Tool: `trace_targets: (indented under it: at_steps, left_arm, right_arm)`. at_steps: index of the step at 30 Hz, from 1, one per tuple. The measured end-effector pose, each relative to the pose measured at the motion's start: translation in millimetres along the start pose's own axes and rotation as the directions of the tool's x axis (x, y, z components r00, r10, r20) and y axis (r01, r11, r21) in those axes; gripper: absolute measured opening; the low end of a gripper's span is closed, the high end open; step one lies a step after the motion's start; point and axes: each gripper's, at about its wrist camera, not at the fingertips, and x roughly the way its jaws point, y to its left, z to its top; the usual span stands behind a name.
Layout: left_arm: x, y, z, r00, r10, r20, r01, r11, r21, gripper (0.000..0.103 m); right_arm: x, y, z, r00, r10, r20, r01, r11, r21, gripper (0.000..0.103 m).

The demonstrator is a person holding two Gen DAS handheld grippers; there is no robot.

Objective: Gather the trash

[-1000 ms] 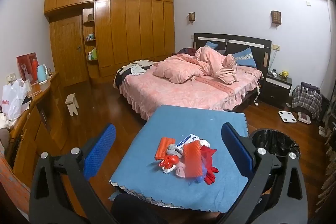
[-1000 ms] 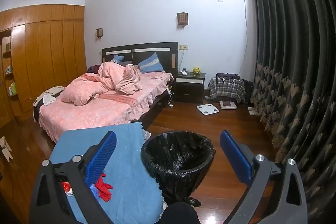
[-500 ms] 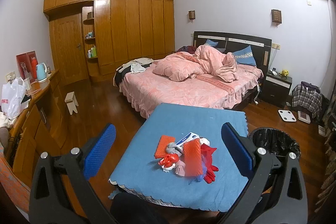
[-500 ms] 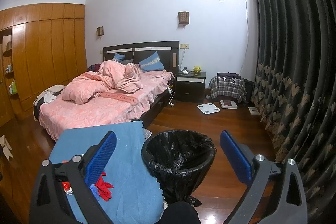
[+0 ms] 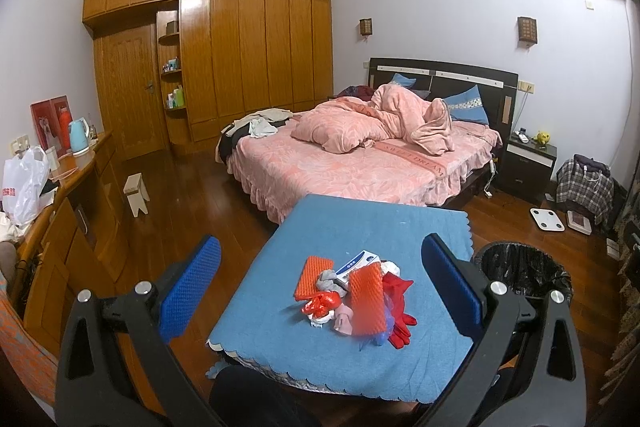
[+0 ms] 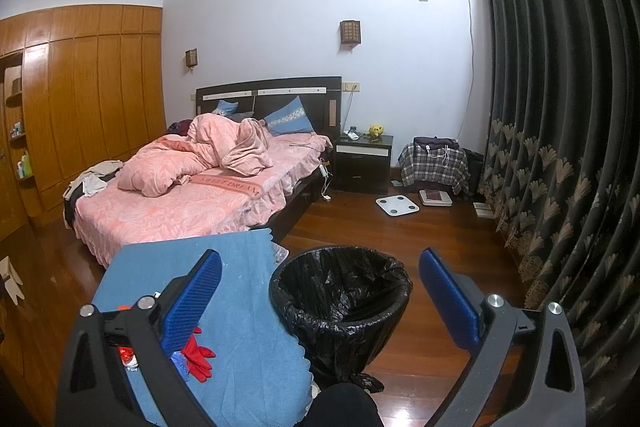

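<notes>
A pile of trash lies on a table with a blue cloth: orange foam sheets, a white and blue box, a red wrapper, a red glove and grey scraps. My left gripper is open and empty, held above and in front of the pile. A bin with a black bag stands on the floor right of the table; it also shows in the left wrist view. My right gripper is open and empty, held above the bin's near side. The red glove shows behind its left finger.
A pink bed stands beyond the table. A wooden sideboard runs along the left wall, a small stool on the floor near it. A nightstand, scales and a dark curtain are at right.
Both views have shifted only slightly; the grippers stay open and nothing on the table has moved.
</notes>
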Motion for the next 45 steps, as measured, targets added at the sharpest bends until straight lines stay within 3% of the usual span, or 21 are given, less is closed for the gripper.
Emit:
trace_targets:
  at_steps: [45]
  left_arm:
    - [7,7,-20,1.0,0.006,-0.001,-0.006,1.0,-0.006,0.098]
  right_arm:
    - [5,10,-8,1.0,0.005,-0.002,-0.005,1.0,-0.006,0.097]
